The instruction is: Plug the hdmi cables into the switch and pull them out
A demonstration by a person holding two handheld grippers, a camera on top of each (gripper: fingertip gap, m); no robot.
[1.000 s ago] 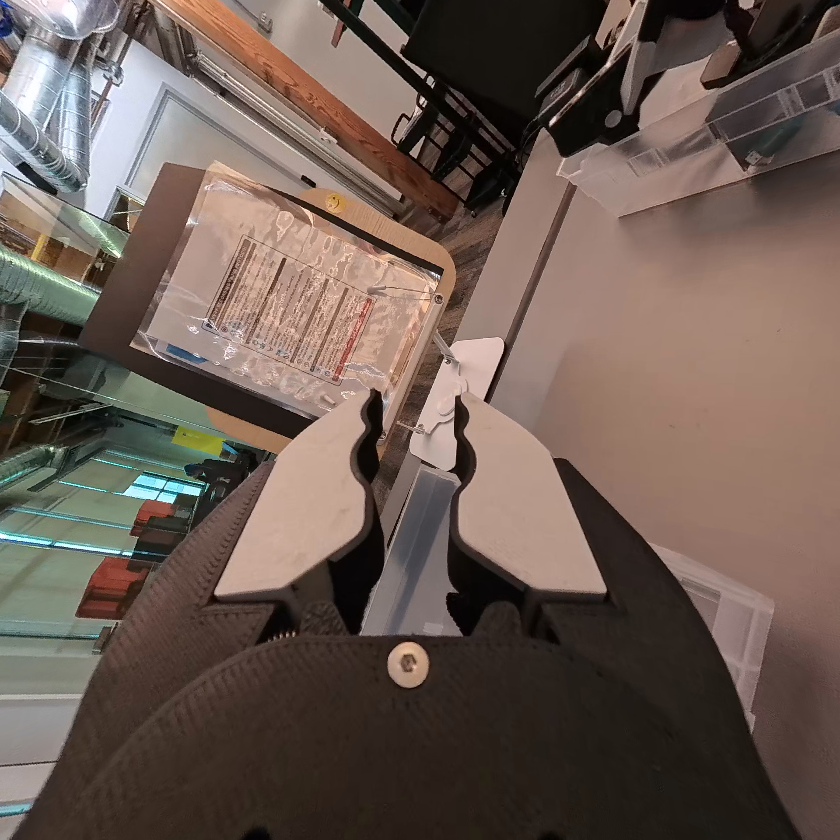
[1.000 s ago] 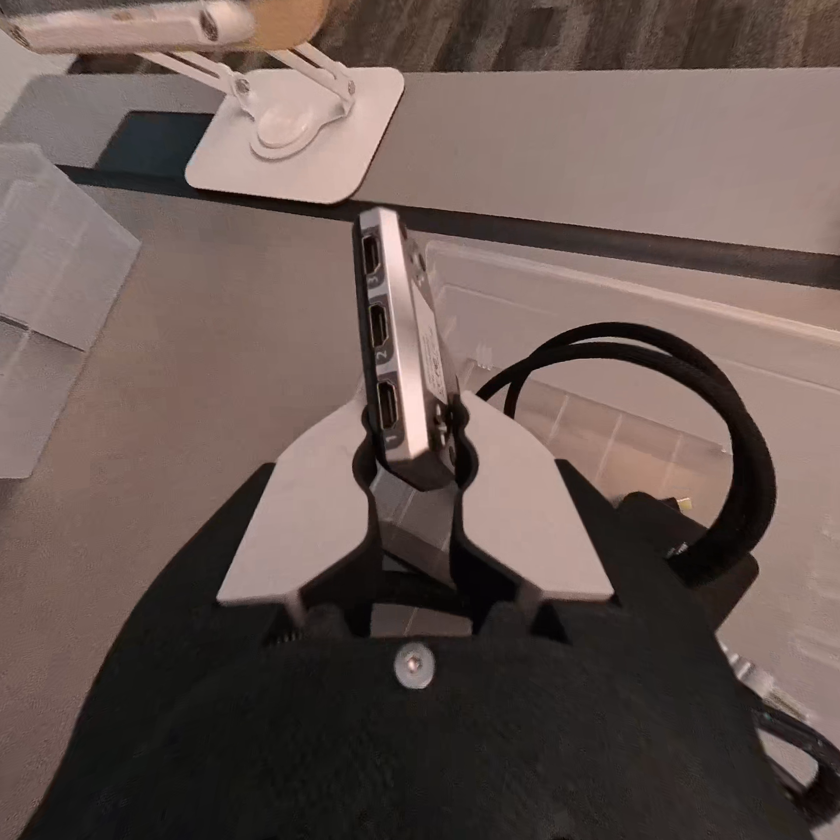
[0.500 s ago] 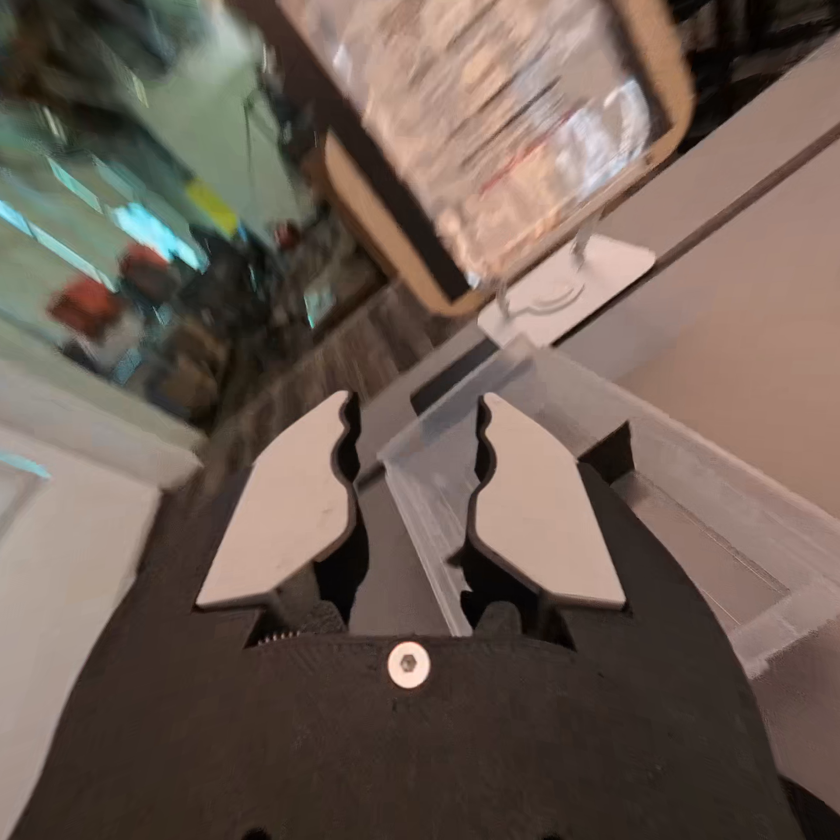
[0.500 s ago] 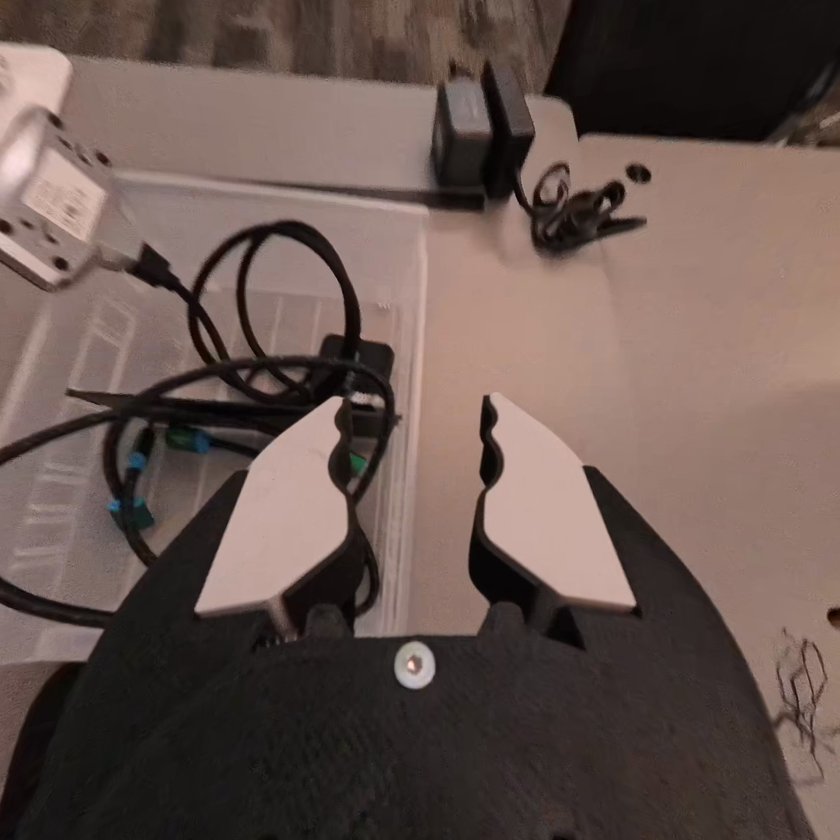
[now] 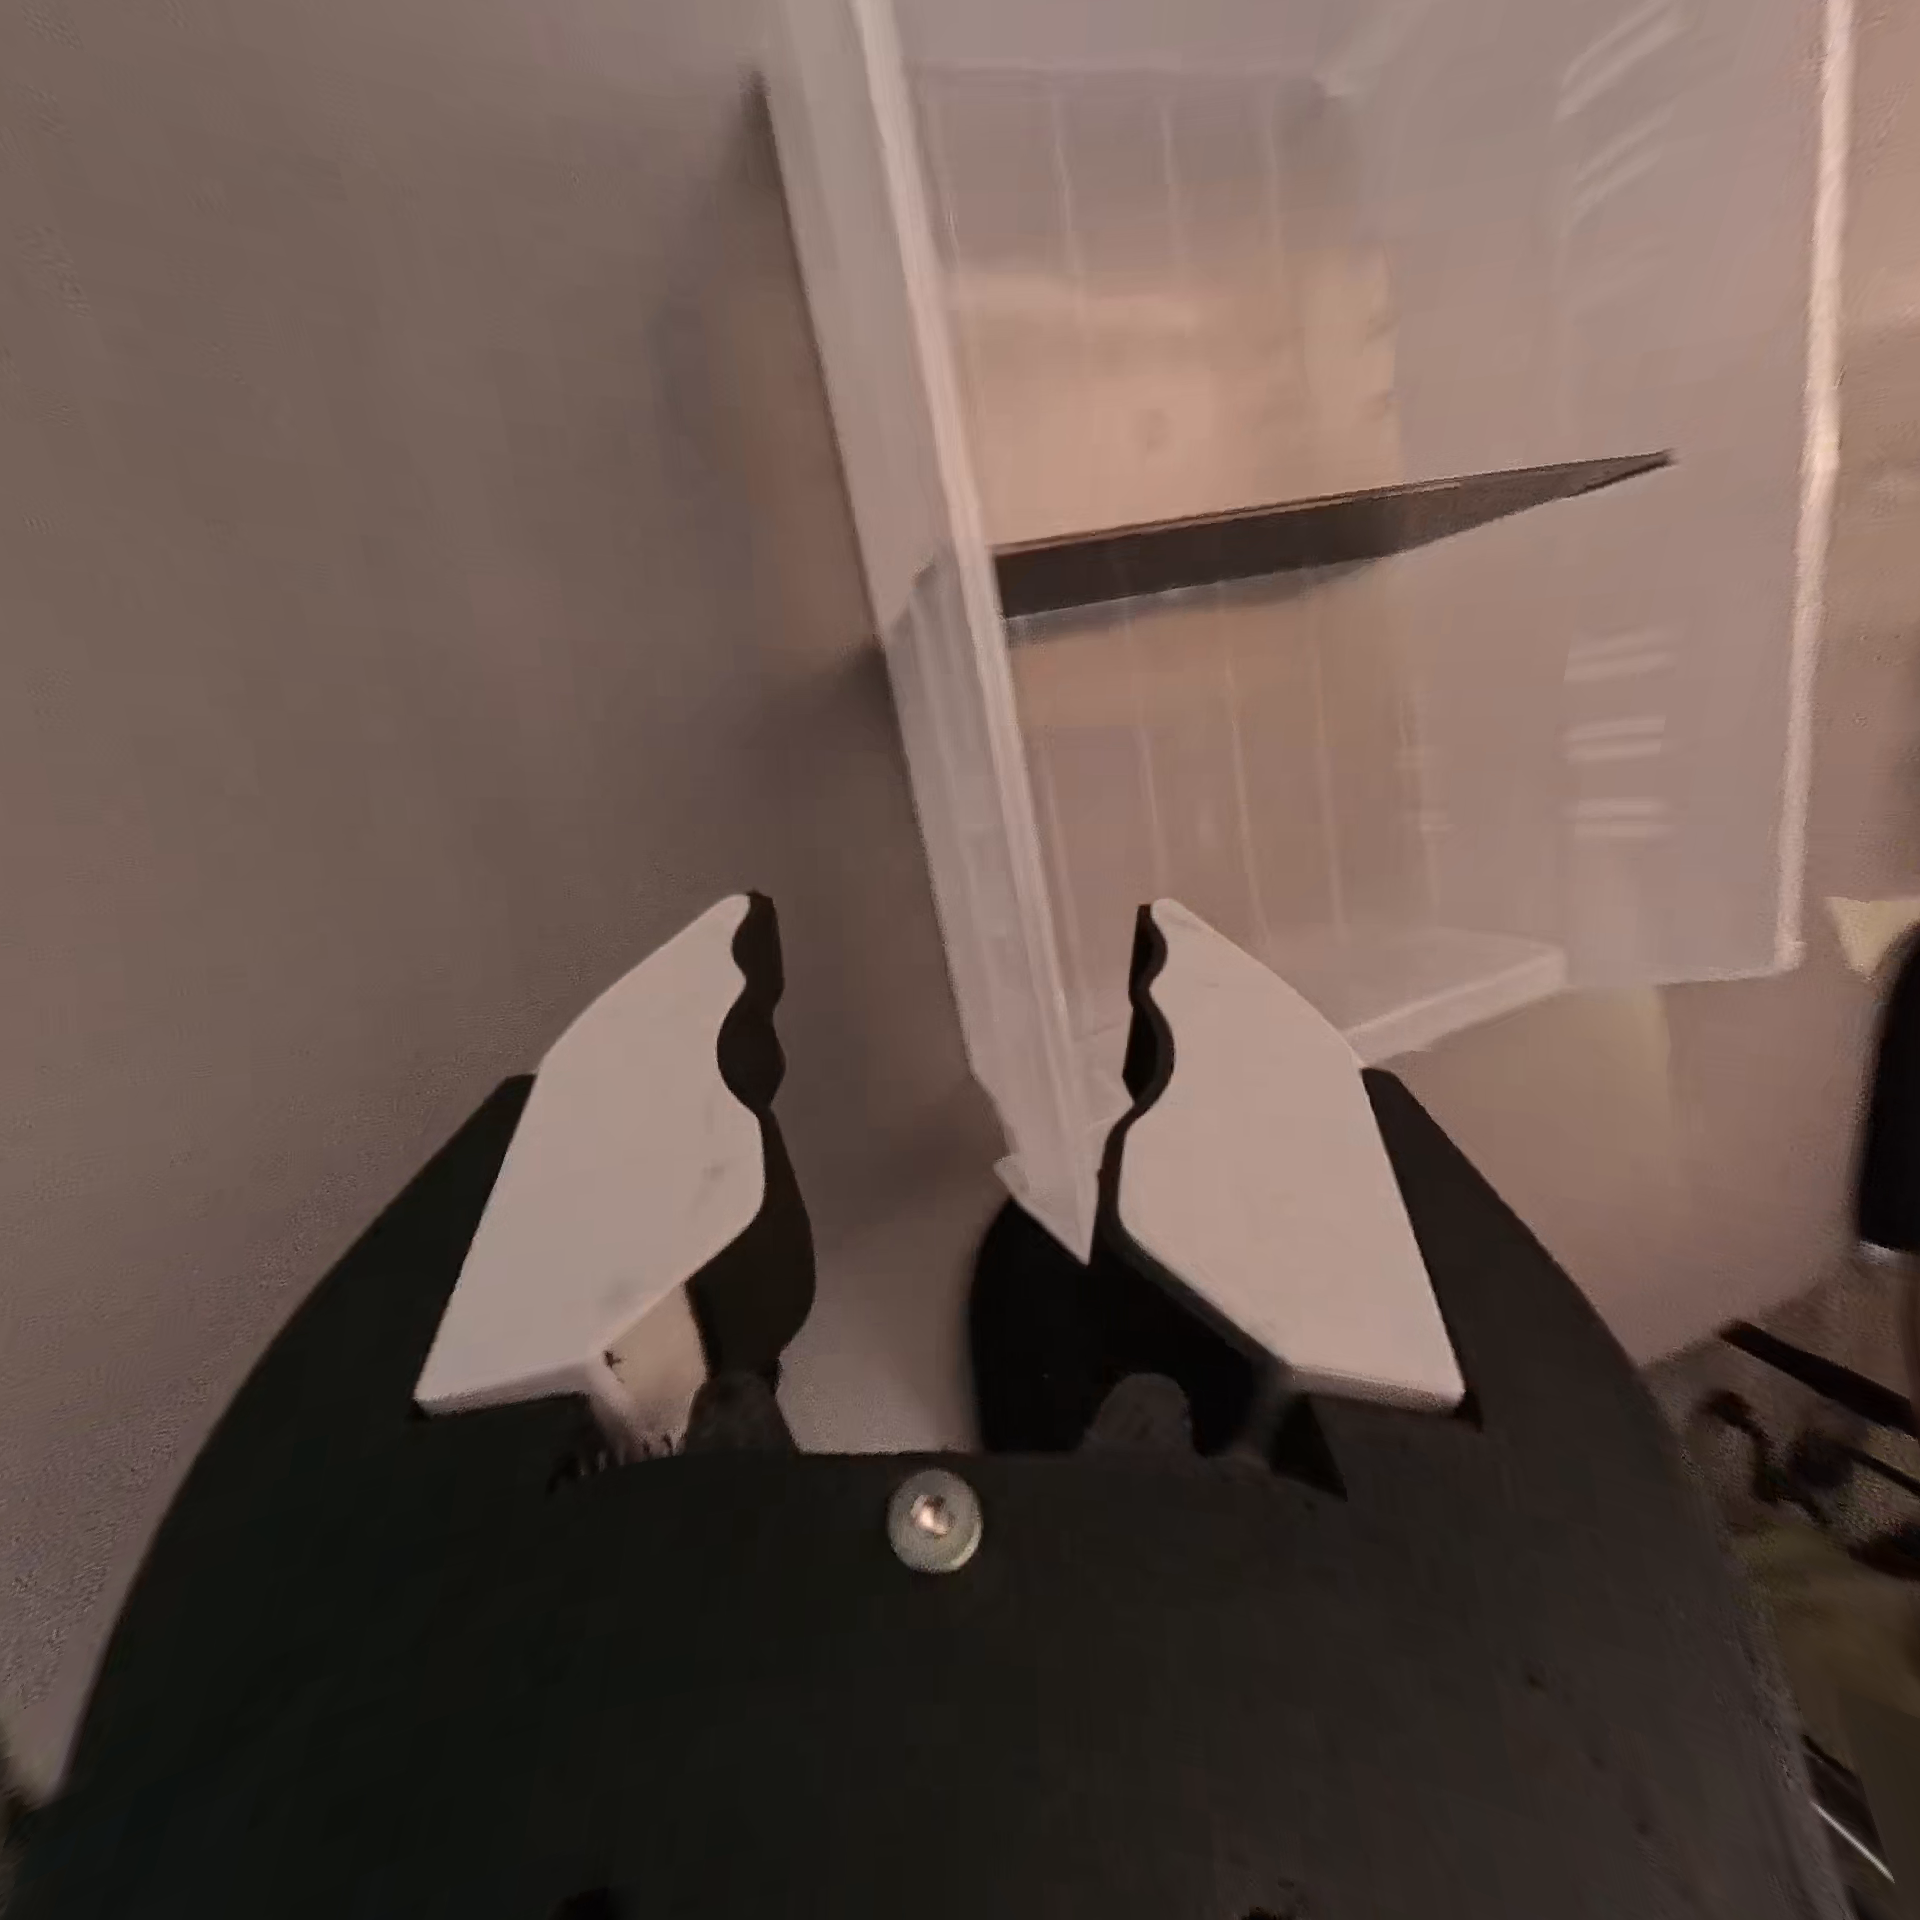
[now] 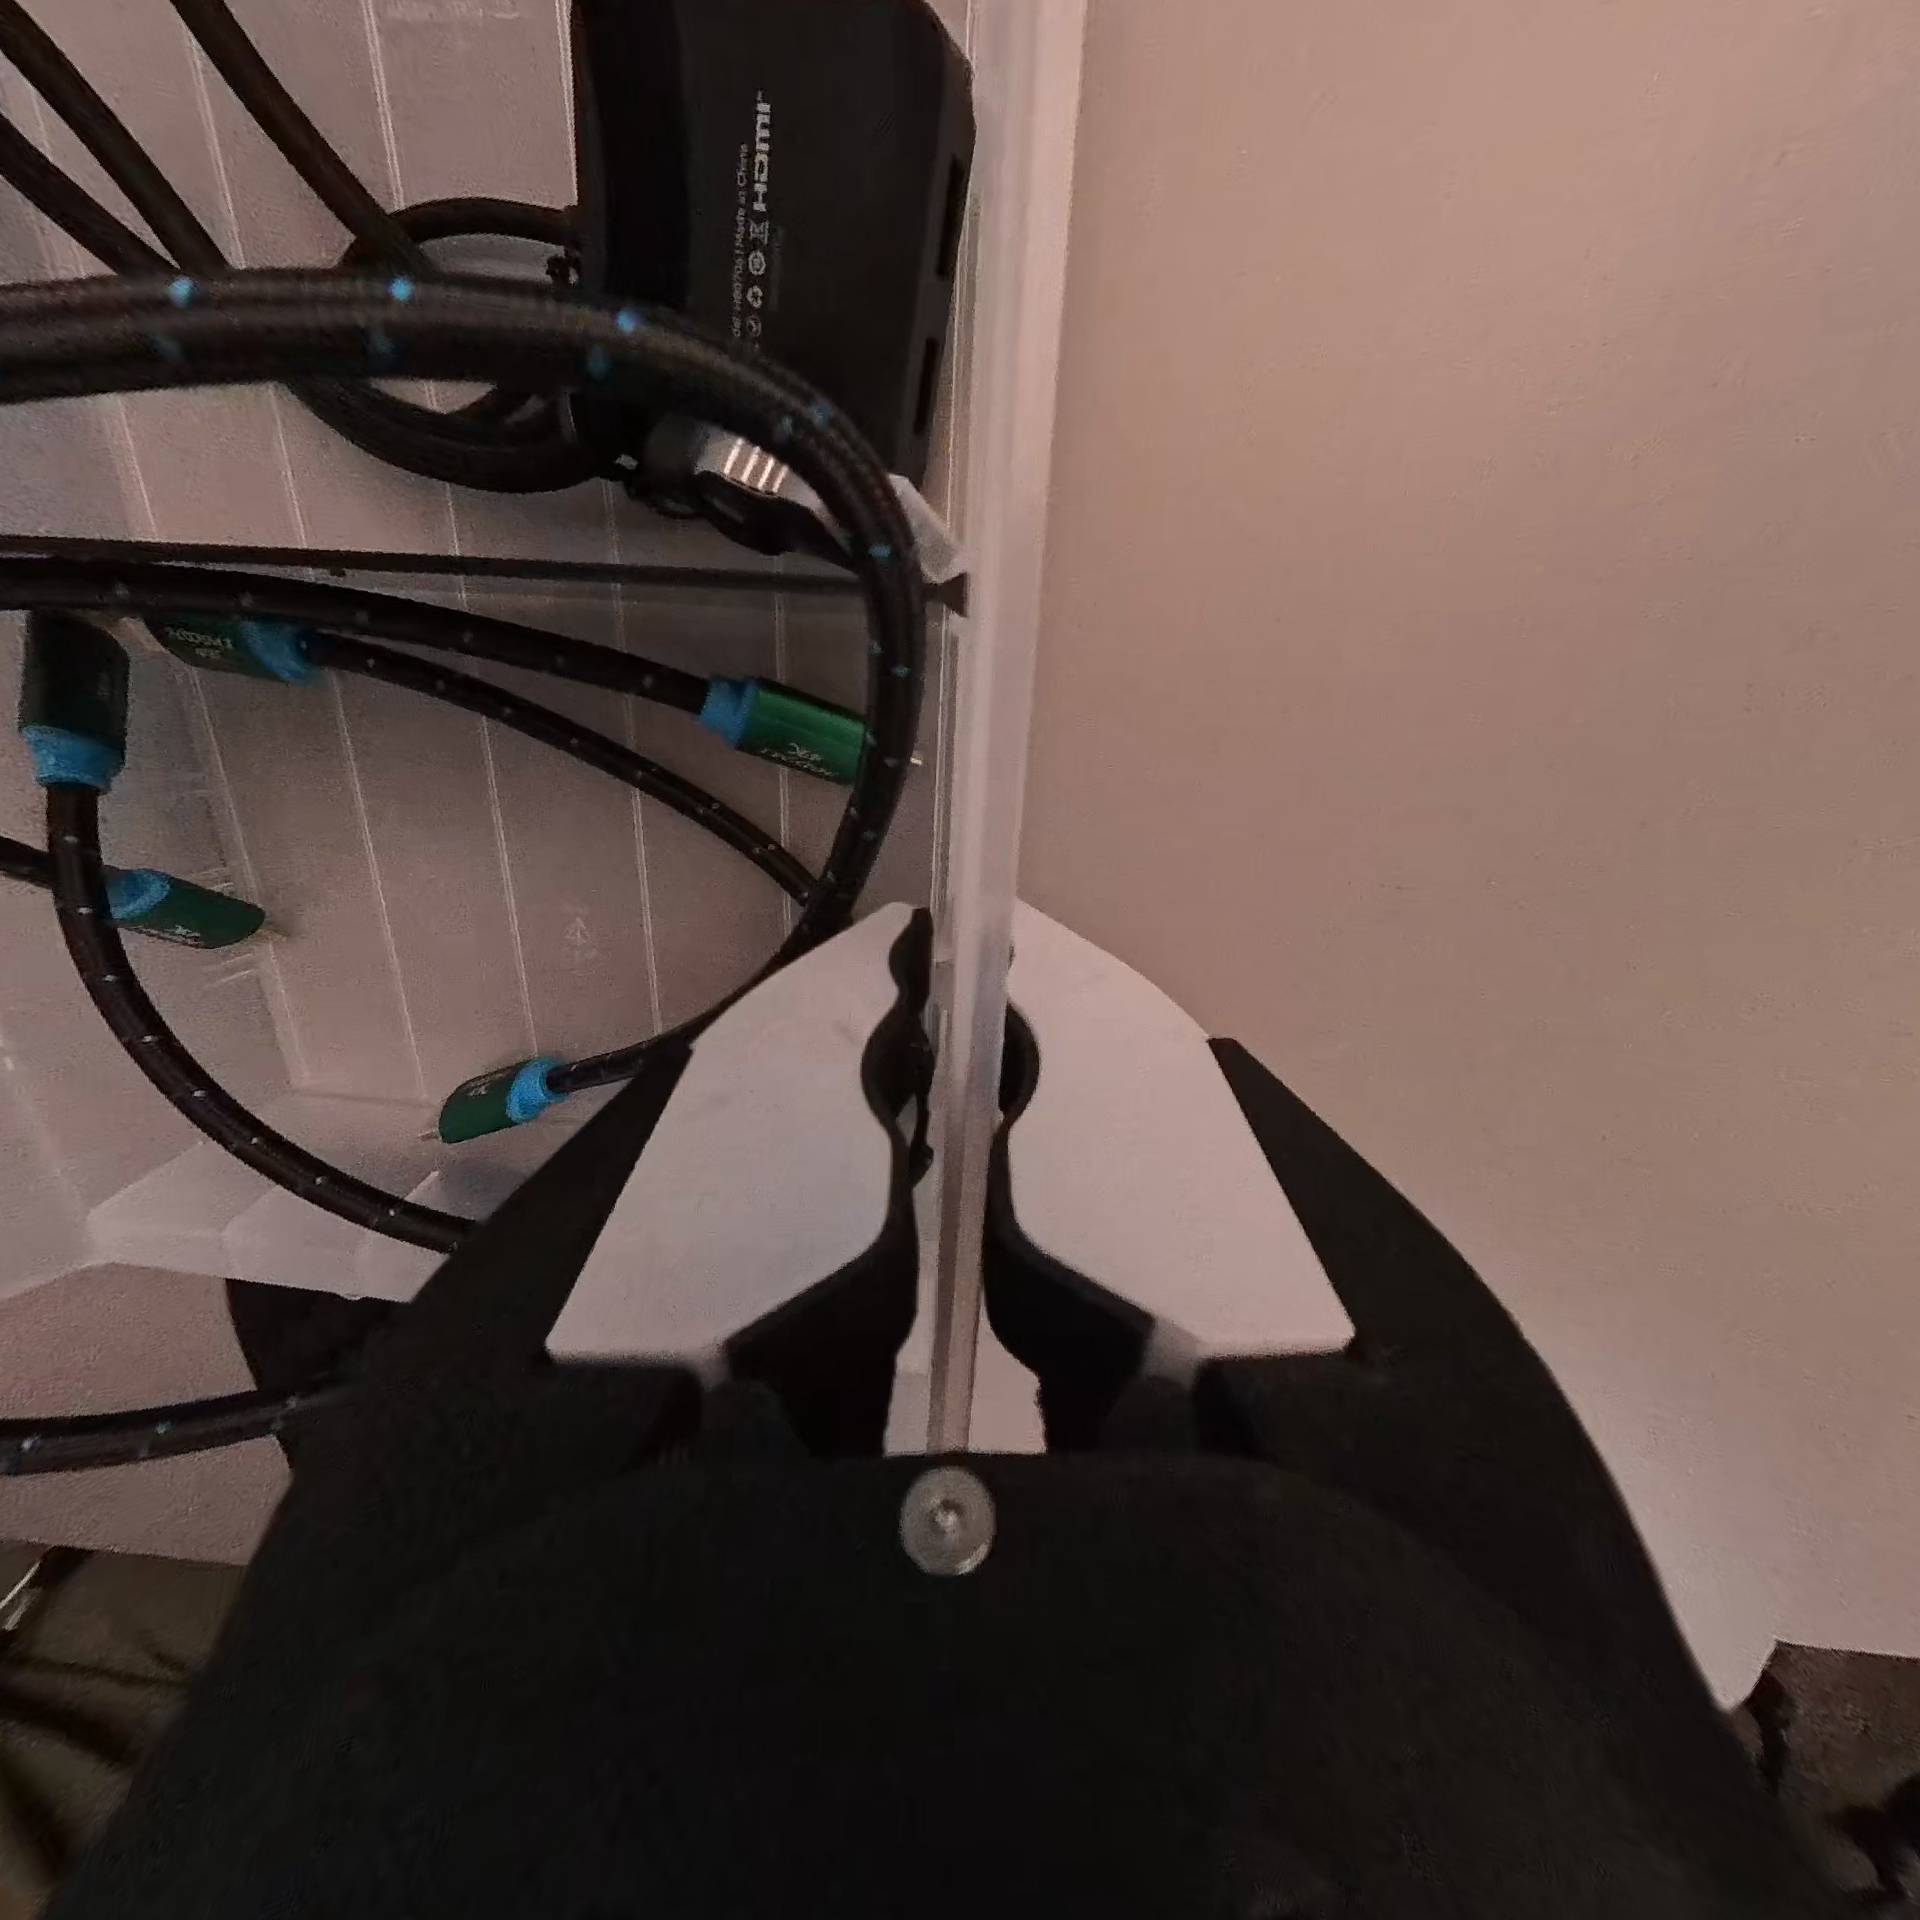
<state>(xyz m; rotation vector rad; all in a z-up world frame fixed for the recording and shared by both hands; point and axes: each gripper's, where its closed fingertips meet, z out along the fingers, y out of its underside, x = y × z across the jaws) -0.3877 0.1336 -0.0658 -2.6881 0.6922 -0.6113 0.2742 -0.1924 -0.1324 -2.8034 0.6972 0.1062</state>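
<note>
Your right gripper [image 6: 961,961] pinches the clear bin's wall [image 6: 1003,520]; the cables [image 6: 520,343] and black switch [image 6: 774,208] lie left of its fingers. Your left gripper [image 5: 951,935] is spread, straddling a clear bin [image 5: 894,436] rim on the beige table [image 5: 364,520].

The clear bin [image 6: 971,727] was thin, frosted plastic with a ribbed floor. The HDMI cables [image 6: 499,343] wore rough black braid flecked blue, their plugs [image 6: 795,732] glossy green metal. The black switch [image 6: 769,208] looked matt. The worktop [image 6: 1455,623] was smooth, matt beige.

Left tongs [image 5: 951,1023] spread apart; right tongs [image 6: 961,1023] clamped.
</note>
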